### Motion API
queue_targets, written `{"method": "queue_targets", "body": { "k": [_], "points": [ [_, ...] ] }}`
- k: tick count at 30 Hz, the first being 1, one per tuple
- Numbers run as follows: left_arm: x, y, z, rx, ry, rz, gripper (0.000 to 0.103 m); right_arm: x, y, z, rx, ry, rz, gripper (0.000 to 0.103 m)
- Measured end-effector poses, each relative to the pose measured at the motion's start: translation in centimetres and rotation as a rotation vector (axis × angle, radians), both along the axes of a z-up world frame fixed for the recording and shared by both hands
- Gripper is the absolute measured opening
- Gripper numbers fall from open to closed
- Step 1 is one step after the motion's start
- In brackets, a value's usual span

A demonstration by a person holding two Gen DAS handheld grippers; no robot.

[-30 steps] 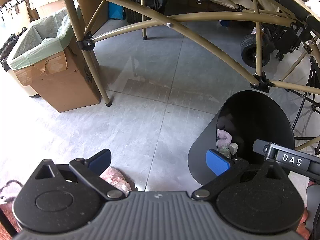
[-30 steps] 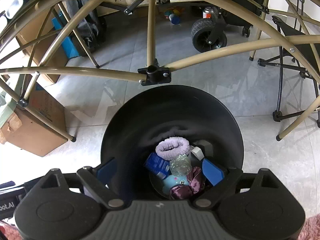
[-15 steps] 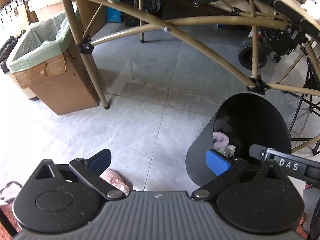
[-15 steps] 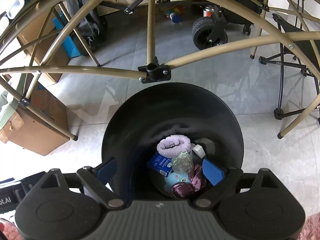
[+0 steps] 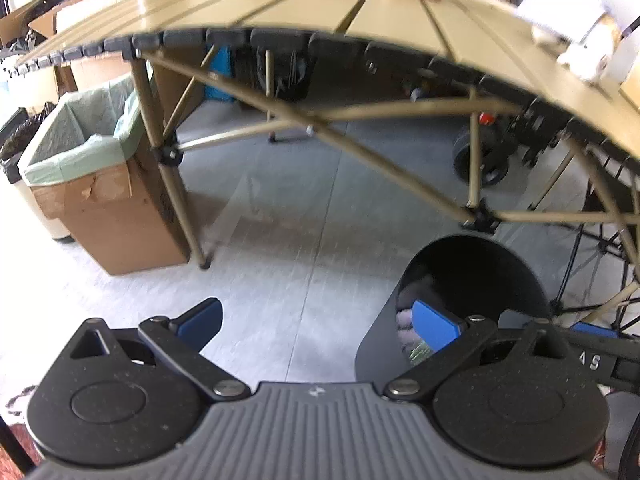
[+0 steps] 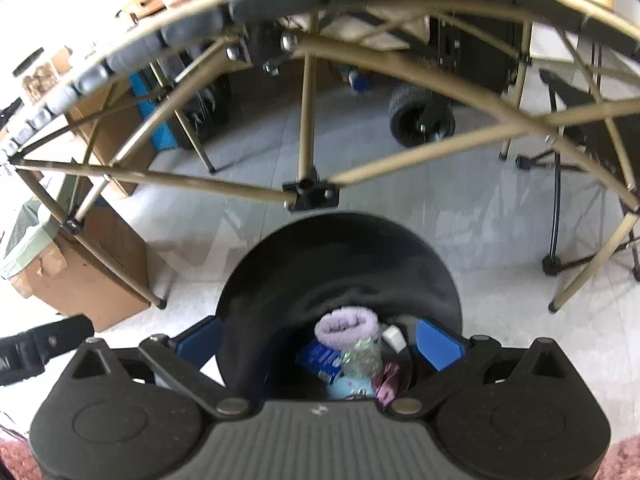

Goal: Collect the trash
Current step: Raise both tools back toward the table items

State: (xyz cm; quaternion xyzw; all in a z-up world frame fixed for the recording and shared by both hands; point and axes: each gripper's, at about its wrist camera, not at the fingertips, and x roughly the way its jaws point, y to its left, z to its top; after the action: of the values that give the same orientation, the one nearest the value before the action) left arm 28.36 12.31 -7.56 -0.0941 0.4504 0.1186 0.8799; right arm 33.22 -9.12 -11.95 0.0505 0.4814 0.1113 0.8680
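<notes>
Trash [image 6: 352, 354] lies at the bottom of the black bin [image 6: 340, 256] beside the folding table [image 5: 304, 12]. Right gripper [image 6: 318, 340], its jaws just widened, hovers empty above it; left gripper [image 5: 318, 322] is spread, empty. Lettering "AS" shows.

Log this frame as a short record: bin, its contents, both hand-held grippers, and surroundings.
bin: black bin on the grey floor, beside the folding table
contents: lilac fabric roll, blue packet, clear crumpled wrapper, dark red scrunchie
left hand-held gripper: open, empty
right hand-held gripper: open, empty, over the bin, jaws just opened wider
nearby: cardboard box with green liner
</notes>
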Motion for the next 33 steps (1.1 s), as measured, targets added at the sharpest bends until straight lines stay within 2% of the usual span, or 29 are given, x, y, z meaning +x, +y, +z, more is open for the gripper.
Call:
{"method": "queue_targets", "body": {
  "k": [6, 11, 15, 18, 25, 33],
  "points": [
    [-1.1, -0.7, 1.9, 0.015, -0.139, -0.018, 0.103, -1.5, -1.0, 2.2, 0.019, -0.113, 0.031, 0.103],
    [-2.0, -1.8, 3.9, 0.081, -0.267, -0.001, 0.103, -2.9, -2.7, 5.1, 0.084, -0.240, 0.021, 0.103],
    [-2.2, -2.7, 6.1, 0.083, -0.341, -0.019, 0.103, -4.0, -3.9, 8.1, 0.127, -0.403, 0.014, 0.103],
    [-1.7, -3.5, 7.7, 0.084, -0.376, -0.033, 0.103, -4.2, -4.4, 10.2, 0.119, -0.513, 0.024, 0.103],
    [1.1, -4.5, 10.7, 0.092, -0.434, -0.028, 0.103, -1.6, -5.7, 13.5, 0.058, -0.650, -0.022, 0.103],
    [5.6, -4.0, 13.2, 0.062, -0.491, 0.016, 0.103, 3.6, -5.3, 17.1, -0.015, -0.724, -0.056, 0.103]
  ]
}}
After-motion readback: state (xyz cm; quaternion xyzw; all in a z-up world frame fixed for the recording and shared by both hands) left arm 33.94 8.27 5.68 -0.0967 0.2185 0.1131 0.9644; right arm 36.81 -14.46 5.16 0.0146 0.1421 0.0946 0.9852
